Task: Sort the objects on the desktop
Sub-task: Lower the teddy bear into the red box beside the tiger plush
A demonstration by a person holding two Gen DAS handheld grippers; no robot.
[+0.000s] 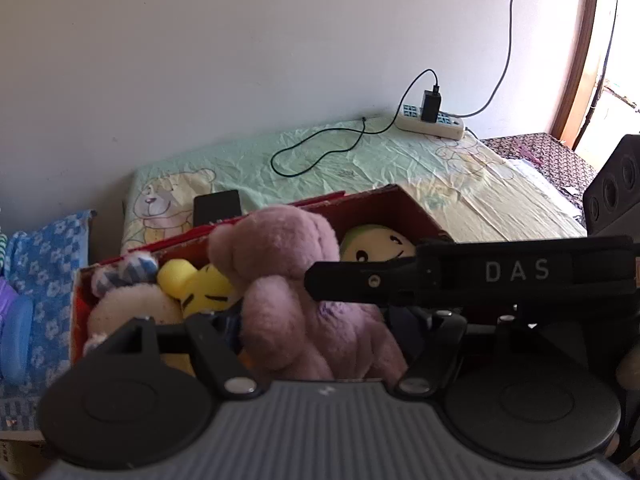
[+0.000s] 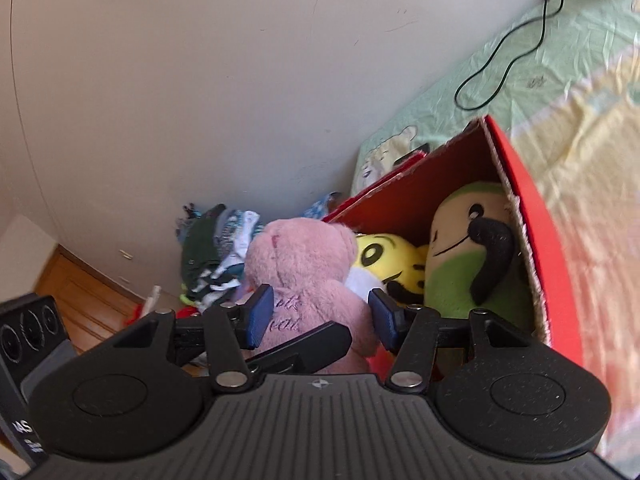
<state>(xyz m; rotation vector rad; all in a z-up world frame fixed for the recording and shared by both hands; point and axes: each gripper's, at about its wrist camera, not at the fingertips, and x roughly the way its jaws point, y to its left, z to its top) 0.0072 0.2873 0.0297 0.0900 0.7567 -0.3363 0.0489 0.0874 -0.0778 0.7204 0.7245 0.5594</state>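
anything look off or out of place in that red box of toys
The pink teddy bear isn't settled in the red box: it sticks up above the rim at one end, between the right gripper fingers, while the yellow plush and green plush sit inside.
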